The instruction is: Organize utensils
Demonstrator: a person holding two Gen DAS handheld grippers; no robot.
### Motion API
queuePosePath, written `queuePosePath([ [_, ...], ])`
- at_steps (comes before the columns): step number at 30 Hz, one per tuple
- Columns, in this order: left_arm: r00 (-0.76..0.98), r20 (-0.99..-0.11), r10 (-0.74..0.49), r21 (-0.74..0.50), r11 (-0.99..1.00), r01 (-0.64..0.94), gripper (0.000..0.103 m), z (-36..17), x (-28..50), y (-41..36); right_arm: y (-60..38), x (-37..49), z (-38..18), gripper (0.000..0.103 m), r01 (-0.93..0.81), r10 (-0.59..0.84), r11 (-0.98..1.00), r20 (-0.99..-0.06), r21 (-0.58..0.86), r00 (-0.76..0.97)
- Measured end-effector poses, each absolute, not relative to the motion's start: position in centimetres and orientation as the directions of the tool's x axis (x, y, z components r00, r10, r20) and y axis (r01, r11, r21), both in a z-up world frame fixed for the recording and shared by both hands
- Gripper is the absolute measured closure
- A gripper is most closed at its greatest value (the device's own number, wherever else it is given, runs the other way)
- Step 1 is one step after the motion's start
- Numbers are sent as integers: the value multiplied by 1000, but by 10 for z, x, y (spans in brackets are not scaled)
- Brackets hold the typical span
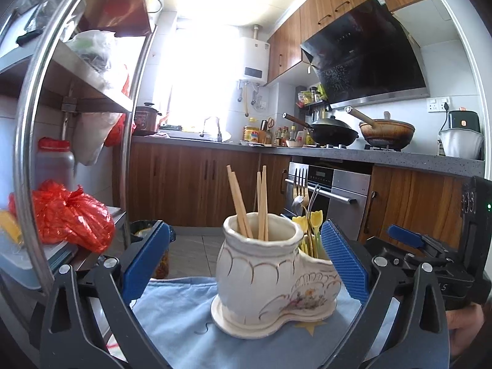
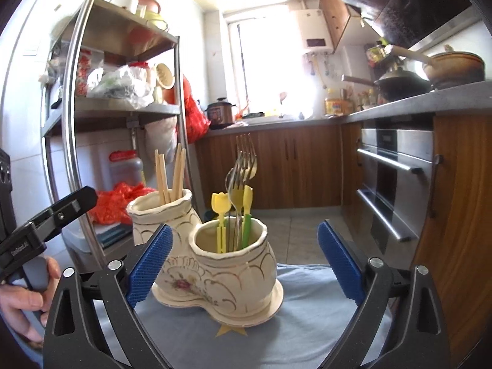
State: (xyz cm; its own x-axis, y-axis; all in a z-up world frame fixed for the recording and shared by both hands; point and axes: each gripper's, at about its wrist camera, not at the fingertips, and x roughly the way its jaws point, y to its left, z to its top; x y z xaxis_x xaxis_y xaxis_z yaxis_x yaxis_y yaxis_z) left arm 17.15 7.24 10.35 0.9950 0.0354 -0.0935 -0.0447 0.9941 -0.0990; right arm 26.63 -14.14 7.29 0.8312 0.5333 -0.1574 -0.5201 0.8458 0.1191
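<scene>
A cream ceramic holder with two cups stands on a light blue cloth. Wooden chopsticks stand in one cup. Metal forks and yellow and green plastic utensils stand in the other cup. My left gripper is open, its blue pads on either side of the holder, empty. My right gripper is open and empty, its pads flanking the fork cup. Each gripper shows at the edge of the other's view.
A steel shelf rack with red bags and bottles stands to the left. A kitchen counter with woks, a sink and an oven lies beyond. Tiled floor lies behind the cloth.
</scene>
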Motion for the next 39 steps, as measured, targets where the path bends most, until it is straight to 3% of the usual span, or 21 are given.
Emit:
queuePosePath([
  [7, 996, -70, 62, -87, 994, -68, 6, 92, 159, 68, -150, 250, 68, 7, -513, 524, 851, -115, 114, 844],
  [39, 993, -95, 71, -69, 995, -78, 6, 81, 168, 63, -148, 249, 64, 6, -530, 538, 843, -119, 96, 835],
])
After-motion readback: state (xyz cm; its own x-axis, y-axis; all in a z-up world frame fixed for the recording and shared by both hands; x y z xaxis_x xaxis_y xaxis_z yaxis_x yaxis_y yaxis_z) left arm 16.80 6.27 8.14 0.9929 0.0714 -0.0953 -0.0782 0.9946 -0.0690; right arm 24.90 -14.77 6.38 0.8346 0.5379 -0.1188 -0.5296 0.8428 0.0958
